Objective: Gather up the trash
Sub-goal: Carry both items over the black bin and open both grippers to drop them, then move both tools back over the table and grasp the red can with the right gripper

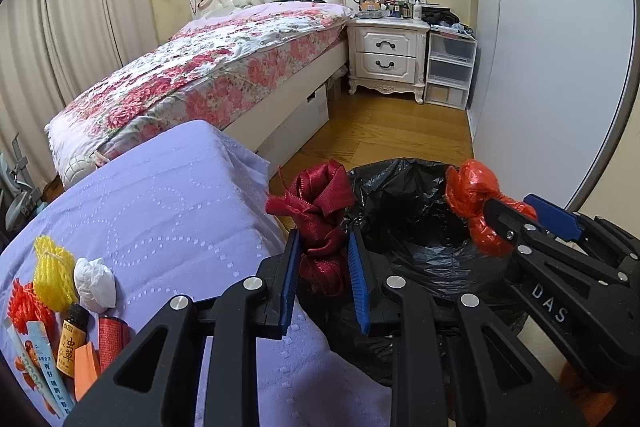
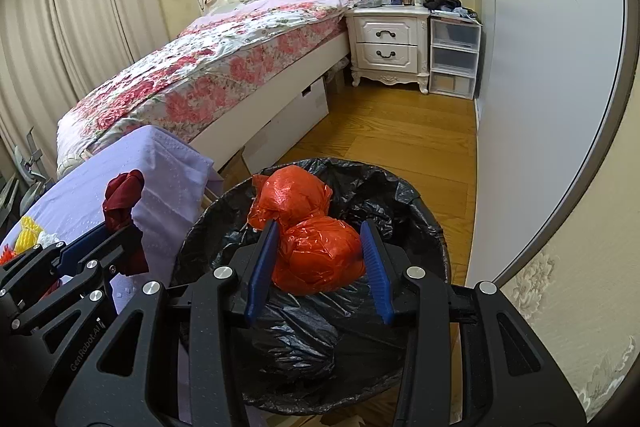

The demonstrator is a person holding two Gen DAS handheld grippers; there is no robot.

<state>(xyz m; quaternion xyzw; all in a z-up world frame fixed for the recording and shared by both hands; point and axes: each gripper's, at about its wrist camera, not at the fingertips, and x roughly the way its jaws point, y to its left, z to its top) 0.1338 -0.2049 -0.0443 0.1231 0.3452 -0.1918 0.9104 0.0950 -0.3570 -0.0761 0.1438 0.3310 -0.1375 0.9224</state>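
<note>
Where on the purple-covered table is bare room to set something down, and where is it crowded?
The purple cloth is bare across its middle and far end, between the bed and the bin. Its near left corner is crowded: yellow net, white wad, small bottle, packets.
</note>
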